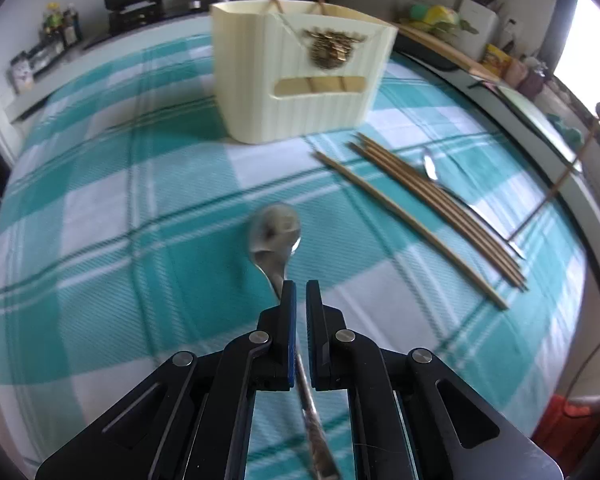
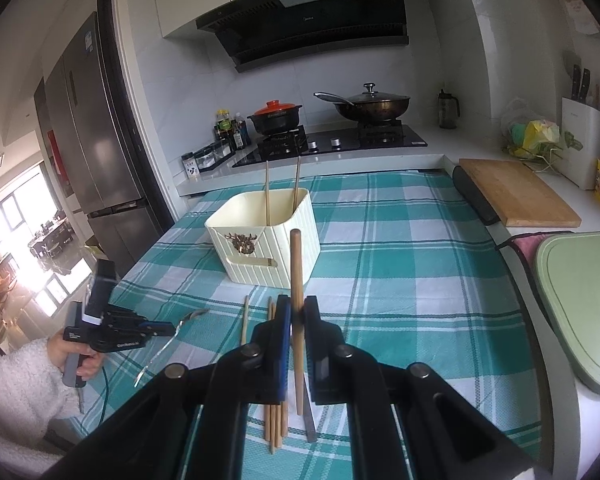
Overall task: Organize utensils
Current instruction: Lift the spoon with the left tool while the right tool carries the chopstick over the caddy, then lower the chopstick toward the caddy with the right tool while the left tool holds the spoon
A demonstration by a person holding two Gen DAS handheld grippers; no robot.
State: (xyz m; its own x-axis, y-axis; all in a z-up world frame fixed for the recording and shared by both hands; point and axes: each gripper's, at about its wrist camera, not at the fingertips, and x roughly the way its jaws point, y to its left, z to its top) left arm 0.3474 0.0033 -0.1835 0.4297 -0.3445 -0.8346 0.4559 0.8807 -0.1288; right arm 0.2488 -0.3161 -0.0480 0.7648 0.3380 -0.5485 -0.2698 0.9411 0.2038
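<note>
Standing on the teal-and-white checked tablecloth [image 2: 400, 240], the cream ribbed plastic holder [image 2: 266, 240] keeps two wooden chopsticks [image 2: 267, 192] upright inside. The right gripper [image 2: 297, 312] pinches one brown wooden chopstick [image 2: 296, 280] almost upright, the holder at 12 o'clock behind it. The left gripper [image 1: 301, 292] clamps the handle of a shiny metal spoon [image 1: 274, 232]. More wooden chopsticks [image 1: 428, 196] and a second metal spoon [image 1: 430, 166] lie on the cloth at its 2 o'clock.
</note>
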